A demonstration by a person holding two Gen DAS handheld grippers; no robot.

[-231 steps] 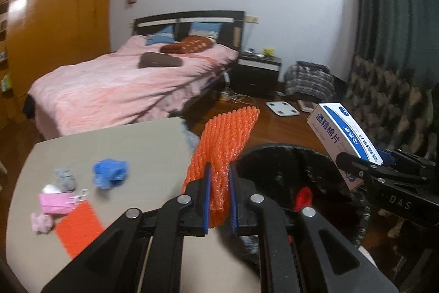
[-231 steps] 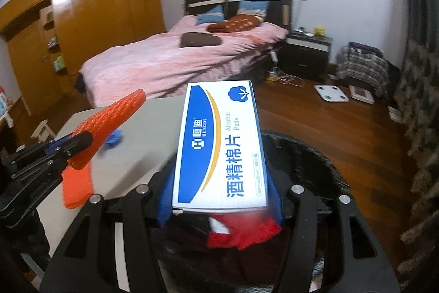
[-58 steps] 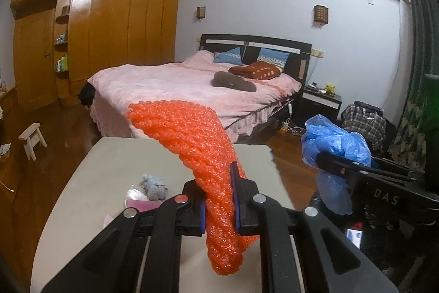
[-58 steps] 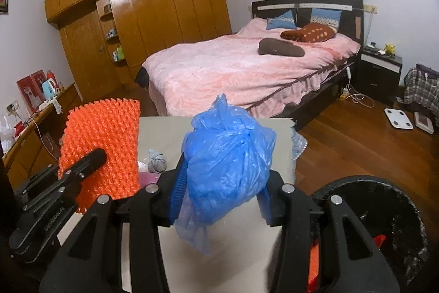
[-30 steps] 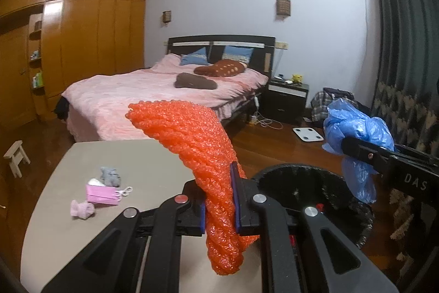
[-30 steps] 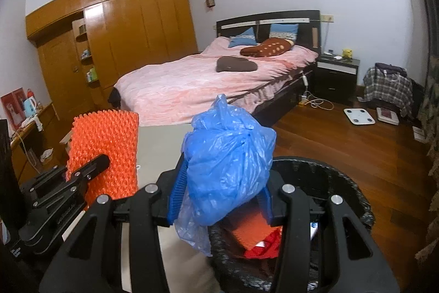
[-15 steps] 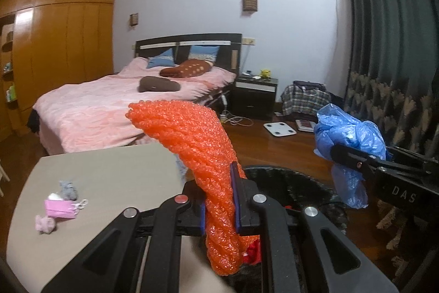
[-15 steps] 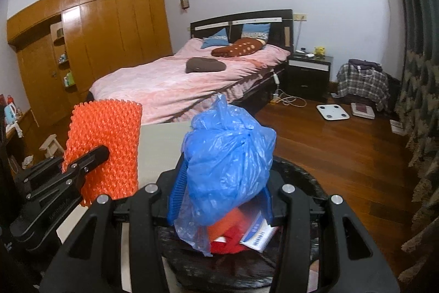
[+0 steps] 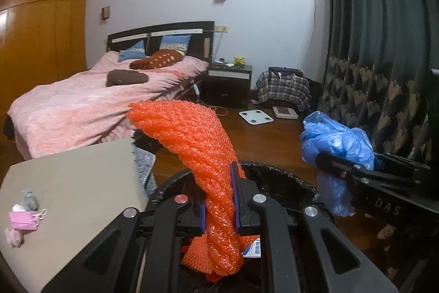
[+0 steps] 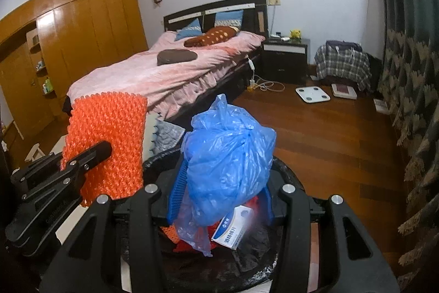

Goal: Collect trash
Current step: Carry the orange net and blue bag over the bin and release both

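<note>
Over the bin point(image 10: 290, 180), each gripper point(image 9: 219, 199) clamps its trash.

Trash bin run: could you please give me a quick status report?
Left gripper shut on orange foam net, right gripper shut on blue plastic bag. Both above the trash bin. Nothing in the way.

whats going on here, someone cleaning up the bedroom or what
Yes, a person is collecting trash with two tools. The left hand-held gripper is shut on an orange foam net sleeve, and the right hand-held gripper is shut on a crumpled blue plastic bag. Both hang over the black-lined round trash bin, which already holds a white-and-blue box. A few small scraps remain on the beige table.
</note>
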